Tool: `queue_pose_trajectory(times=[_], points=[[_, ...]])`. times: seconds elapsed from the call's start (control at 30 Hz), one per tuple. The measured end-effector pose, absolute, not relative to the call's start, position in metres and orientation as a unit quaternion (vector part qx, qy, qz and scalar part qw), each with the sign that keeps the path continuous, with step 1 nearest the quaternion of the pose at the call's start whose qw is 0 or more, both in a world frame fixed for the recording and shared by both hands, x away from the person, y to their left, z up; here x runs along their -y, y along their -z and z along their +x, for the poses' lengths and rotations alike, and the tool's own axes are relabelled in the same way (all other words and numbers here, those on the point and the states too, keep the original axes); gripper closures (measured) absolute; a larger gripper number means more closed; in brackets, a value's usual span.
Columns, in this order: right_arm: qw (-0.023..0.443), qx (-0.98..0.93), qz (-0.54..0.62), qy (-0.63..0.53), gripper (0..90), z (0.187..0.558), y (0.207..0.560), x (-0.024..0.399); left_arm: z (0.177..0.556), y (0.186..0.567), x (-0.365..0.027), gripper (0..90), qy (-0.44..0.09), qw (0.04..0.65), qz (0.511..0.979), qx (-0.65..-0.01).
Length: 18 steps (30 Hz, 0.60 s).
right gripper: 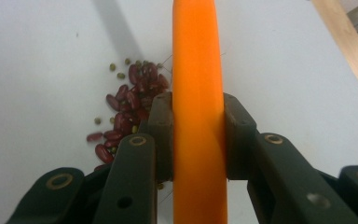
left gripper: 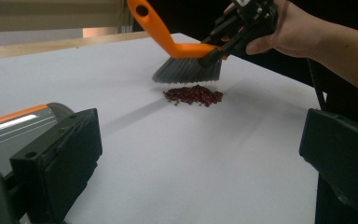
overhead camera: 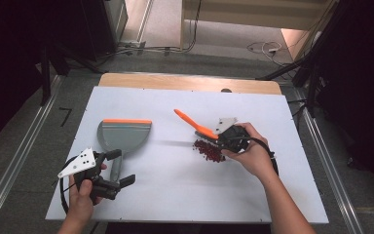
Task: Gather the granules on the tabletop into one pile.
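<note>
My right gripper [overhead camera: 227, 140] is shut on the orange handle of a hand brush [overhead camera: 189, 121], with the jaws clamped on both sides of the handle [right gripper: 198, 70]. The grey bristles [left gripper: 186, 71] hang just beyond a small pile of red beans [overhead camera: 208, 149] mixed with a few green ones [right gripper: 130, 105]. A grey dustpan [overhead camera: 124, 134] with an orange lip lies at the left, handle toward me. My left gripper [overhead camera: 121, 167] stands open at that handle, with nothing between its pads [left gripper: 58, 168]. Whether it touches the handle I cannot tell.
Everything lies on a white board [overhead camera: 175, 185] that rests on a wooden table [overhead camera: 190, 82]. Metal rails run along both sides on the floor. Cables [overhead camera: 265, 48] and dark stands sit beyond the far edge.
</note>
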State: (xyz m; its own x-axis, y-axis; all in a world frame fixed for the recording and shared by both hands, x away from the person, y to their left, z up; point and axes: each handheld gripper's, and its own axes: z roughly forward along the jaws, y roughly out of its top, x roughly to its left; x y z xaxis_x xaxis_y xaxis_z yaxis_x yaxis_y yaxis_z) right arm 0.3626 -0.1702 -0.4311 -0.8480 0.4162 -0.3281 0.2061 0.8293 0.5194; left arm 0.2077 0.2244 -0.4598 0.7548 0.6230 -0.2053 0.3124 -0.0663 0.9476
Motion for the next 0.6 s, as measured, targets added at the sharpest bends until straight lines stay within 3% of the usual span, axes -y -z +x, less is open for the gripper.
queue_pose_trajectory(times=[0.6], points=[[0.181,-0.863,0.341,-0.325,68.4,0.332,0.413,0.21,0.208,0.46,-0.226,0.1,-0.131,0.6,0.718,-0.327]])
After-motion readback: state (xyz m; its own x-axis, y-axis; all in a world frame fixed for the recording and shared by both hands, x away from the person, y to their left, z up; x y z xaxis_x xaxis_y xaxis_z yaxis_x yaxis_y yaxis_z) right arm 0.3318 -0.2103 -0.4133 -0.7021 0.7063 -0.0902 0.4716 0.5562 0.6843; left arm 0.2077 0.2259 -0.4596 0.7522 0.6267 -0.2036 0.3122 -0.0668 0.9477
